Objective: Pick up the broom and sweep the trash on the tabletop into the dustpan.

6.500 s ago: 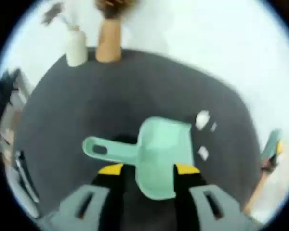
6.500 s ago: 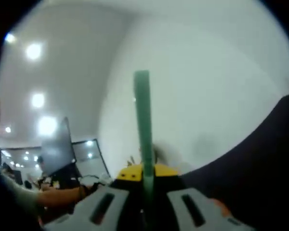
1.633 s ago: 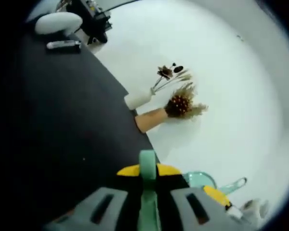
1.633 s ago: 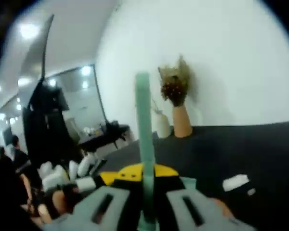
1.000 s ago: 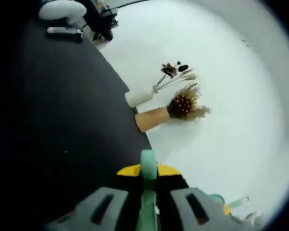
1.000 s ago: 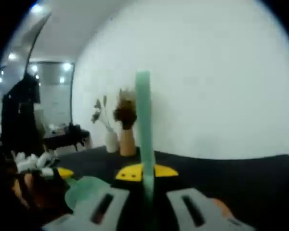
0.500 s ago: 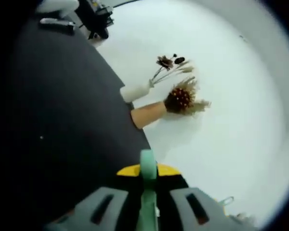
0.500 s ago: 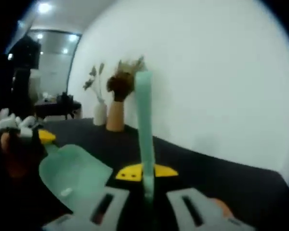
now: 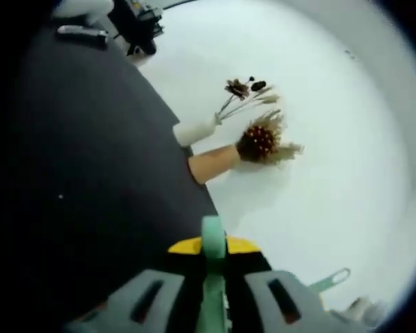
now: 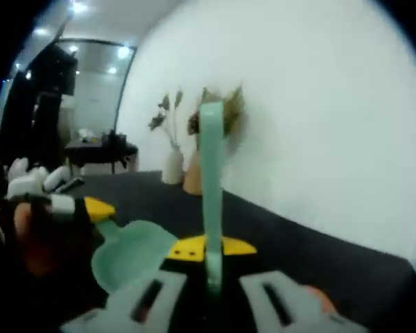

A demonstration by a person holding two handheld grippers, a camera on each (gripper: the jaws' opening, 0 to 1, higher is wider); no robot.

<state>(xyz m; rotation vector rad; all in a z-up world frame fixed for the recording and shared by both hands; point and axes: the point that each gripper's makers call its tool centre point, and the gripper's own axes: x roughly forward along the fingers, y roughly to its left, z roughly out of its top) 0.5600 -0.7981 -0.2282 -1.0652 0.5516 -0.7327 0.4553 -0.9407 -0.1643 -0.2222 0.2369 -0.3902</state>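
Broom and dustpan both in hand above the dark tabletop

Broom handle [image 10: 211, 187], pale green and straight, rises between the closed jaws of the right gripper [image 10: 209, 281], its long axis running up and away along them. It looks like light, stiff, smooth plastic that could twist in the grip, so a hold low on the shaft seems best. The dustpan [image 10: 130, 253] hangs beside it at lower left, its scoop facing the right gripper view. In the left gripper view, the left gripper [image 9: 211, 295] is clamped on the dustpan handle [image 9: 212, 277], which points forward over the black tabletop [image 9: 90, 180] toward two vases [image 9: 211, 163] at the wall.
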